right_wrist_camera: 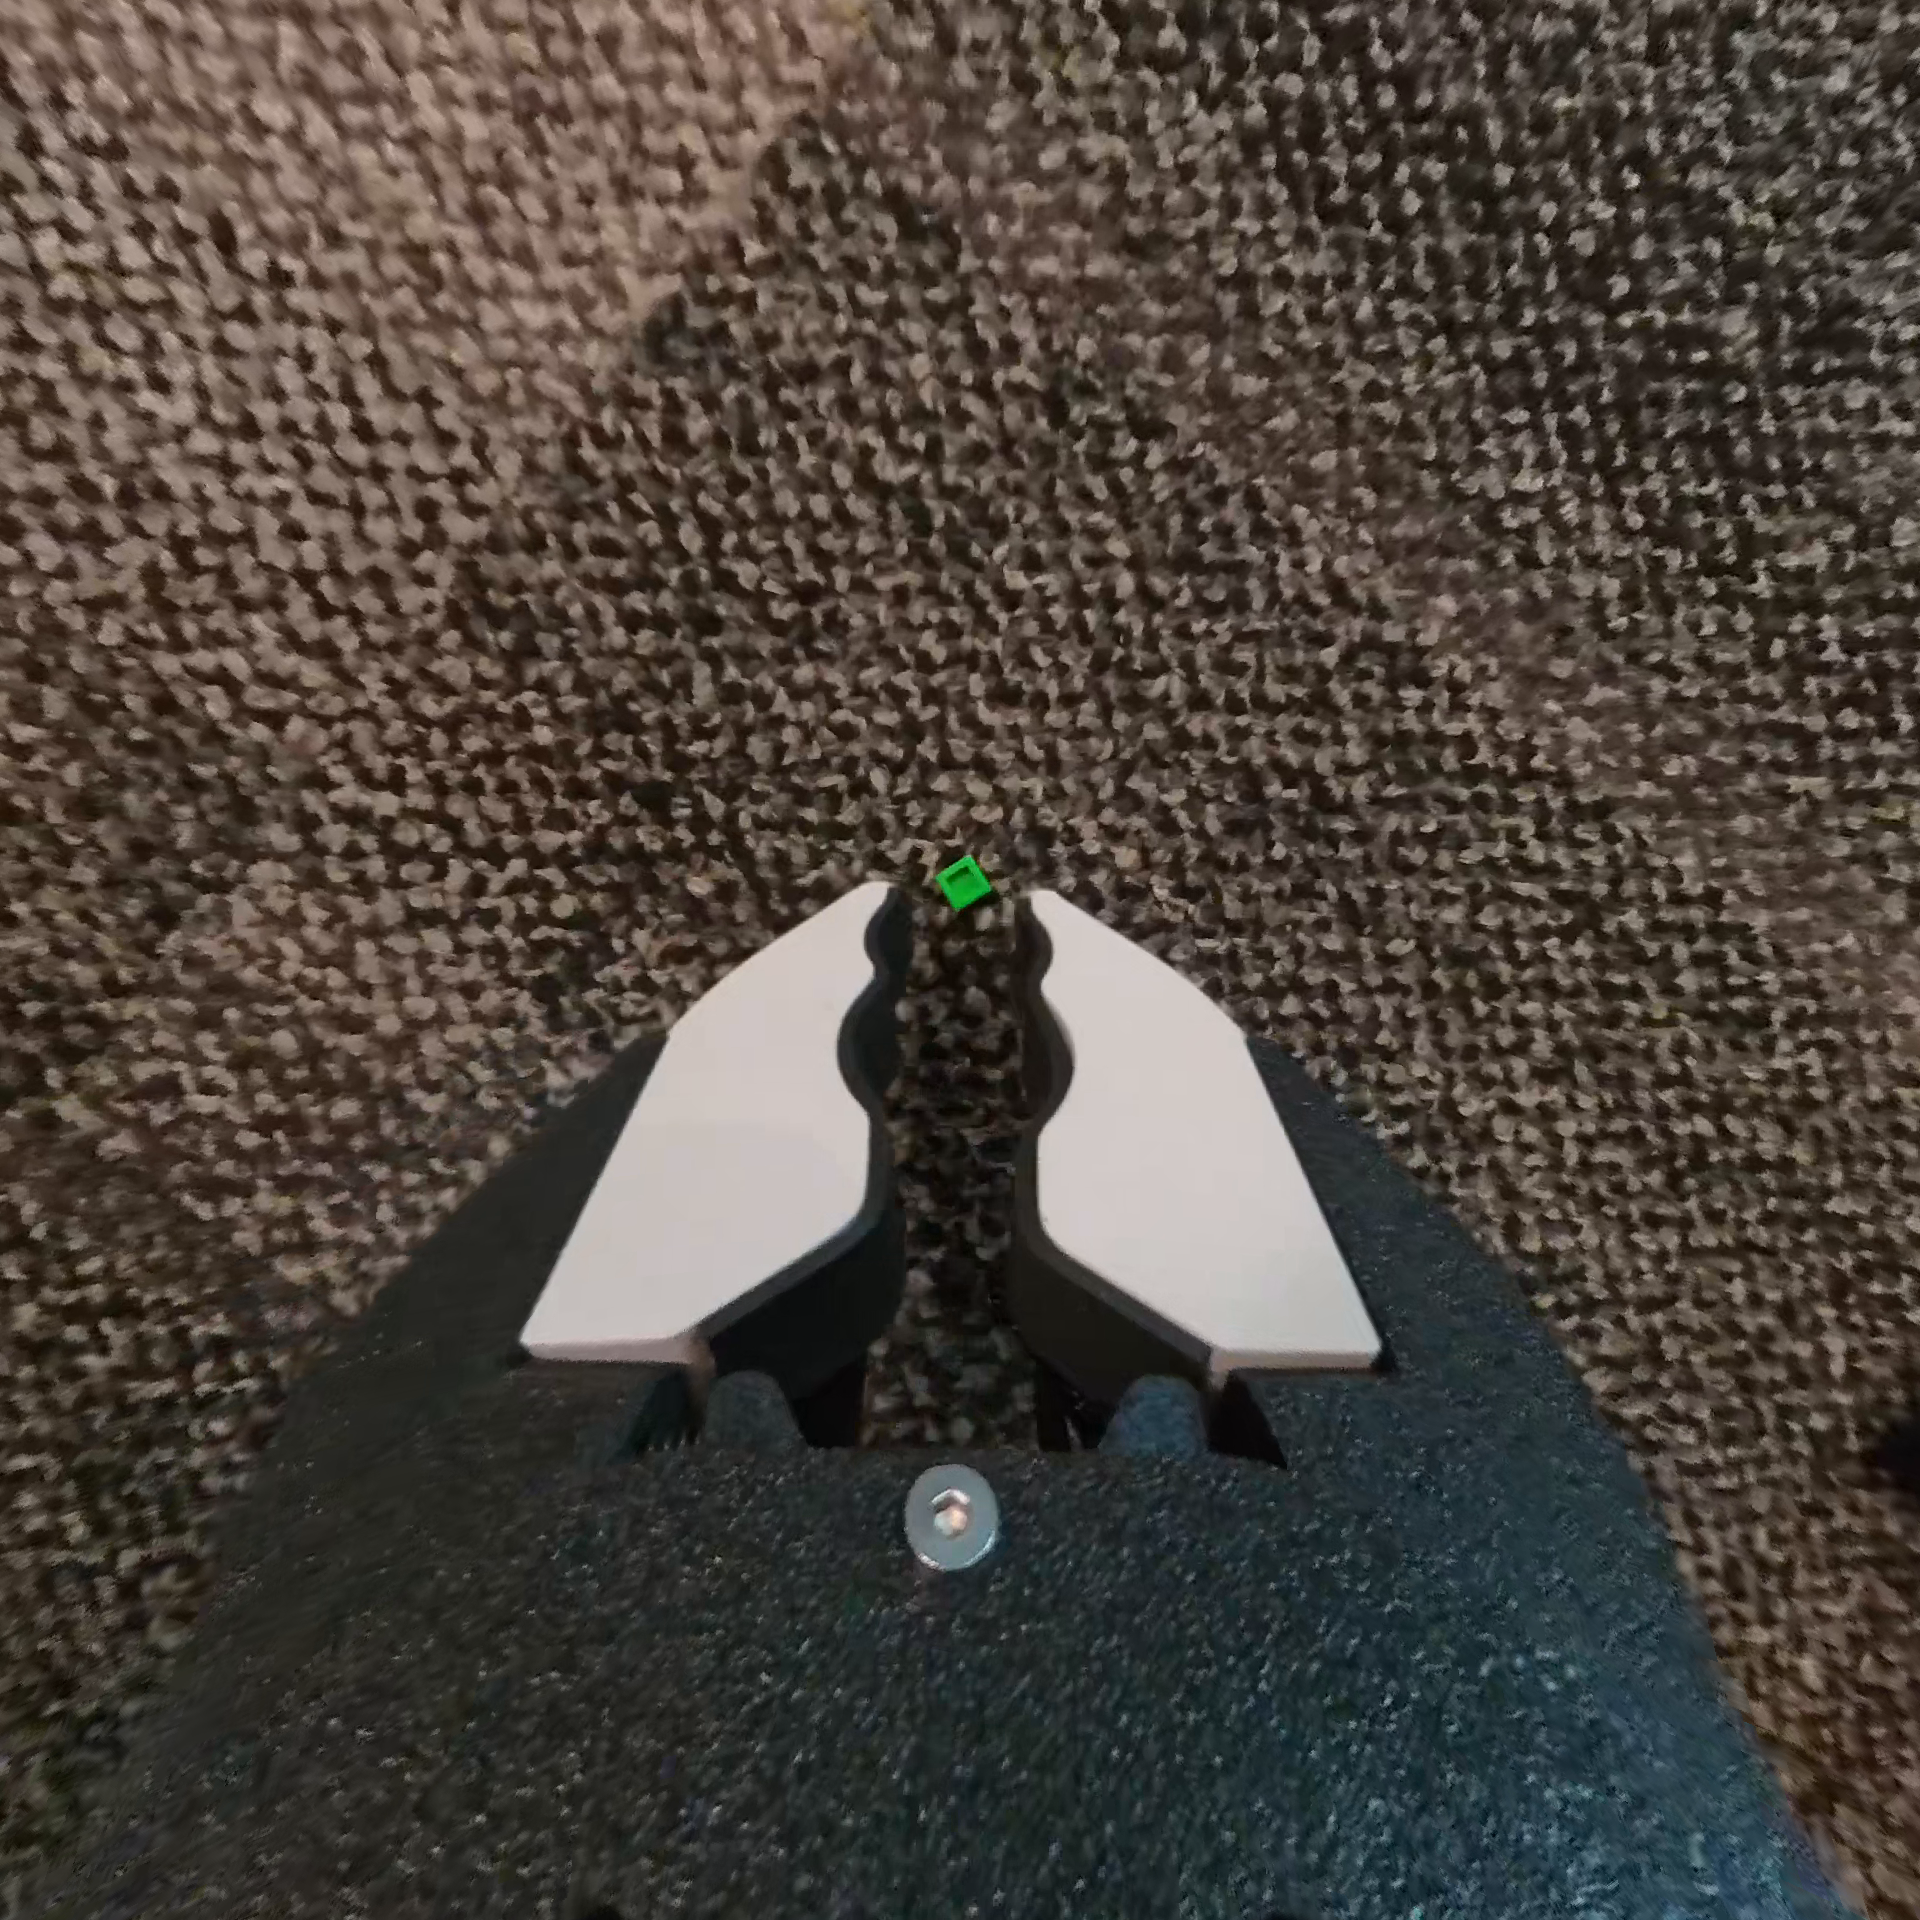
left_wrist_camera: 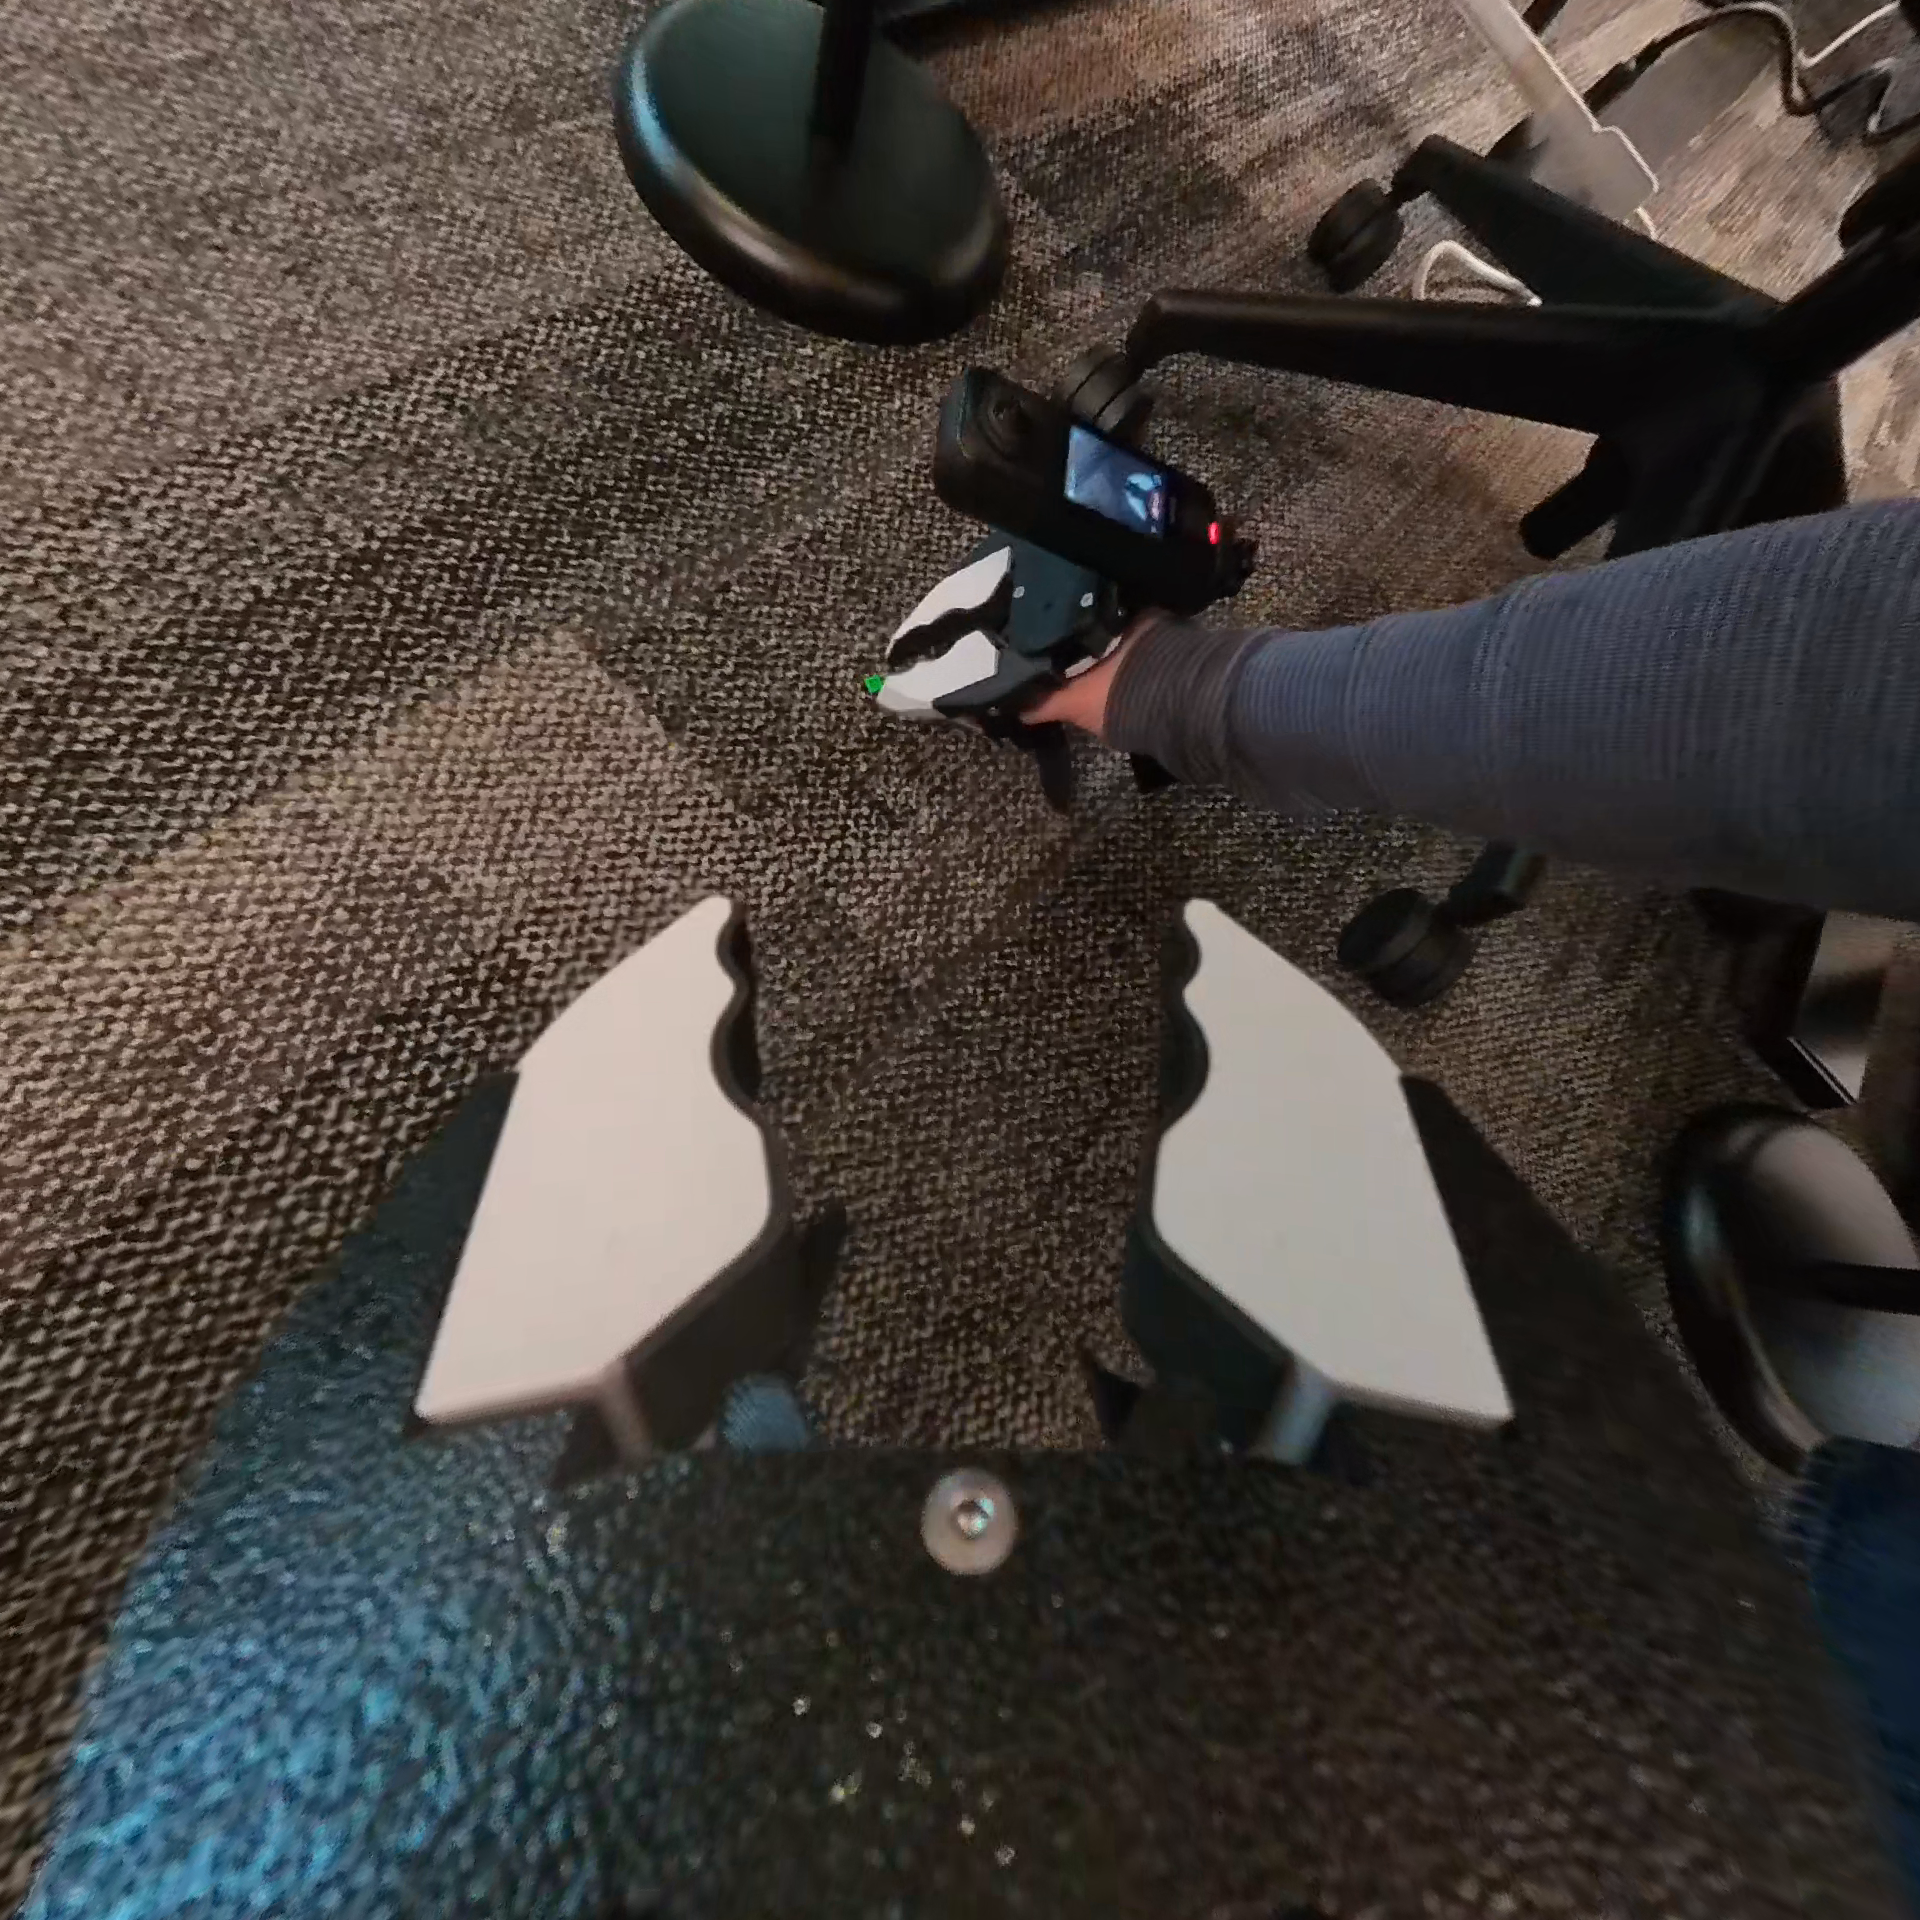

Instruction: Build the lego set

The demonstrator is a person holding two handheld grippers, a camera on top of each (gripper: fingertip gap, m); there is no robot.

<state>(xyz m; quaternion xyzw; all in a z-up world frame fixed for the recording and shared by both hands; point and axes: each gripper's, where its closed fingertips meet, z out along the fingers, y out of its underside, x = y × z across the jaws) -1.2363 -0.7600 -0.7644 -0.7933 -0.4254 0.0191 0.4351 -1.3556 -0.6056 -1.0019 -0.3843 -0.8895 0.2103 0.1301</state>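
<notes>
Your right gripper (right_wrist_camera: 961, 899) is low over the carpet (right_wrist_camera: 935, 416), its two white fingers (right_wrist_camera: 727, 1143) parted by a narrow gap and holding nothing. The small green lego piece (right_wrist_camera: 962, 884) lies on the carpet just past the fingertips, in line with the gap between them and a shade nearer the left tip. It is not between the pads; carpet shows all along the channel behind it, and whether either tip touches the piece cannot be told.

From your left wrist view the same green piece (left_wrist_camera: 874, 683) sits right at the tip of the right gripper (left_wrist_camera: 899, 675), which carries a black camera (left_wrist_camera: 1081, 488) on top and is held by your hand (left_wrist_camera: 1070, 707) in a grey-blue sleeve (left_wrist_camera: 1507, 707).

Your left gripper (left_wrist_camera: 961, 914) hangs well apart from the piece, nearer you, with its fingers (left_wrist_camera: 613, 1143) spread wide and only carpet (left_wrist_camera: 312, 623) between them.

Around the work spot on the carpet stand a round black stand base (left_wrist_camera: 810, 166) farther off and the black legs and castors of an office chair (left_wrist_camera: 1558, 343) to the right.
</notes>
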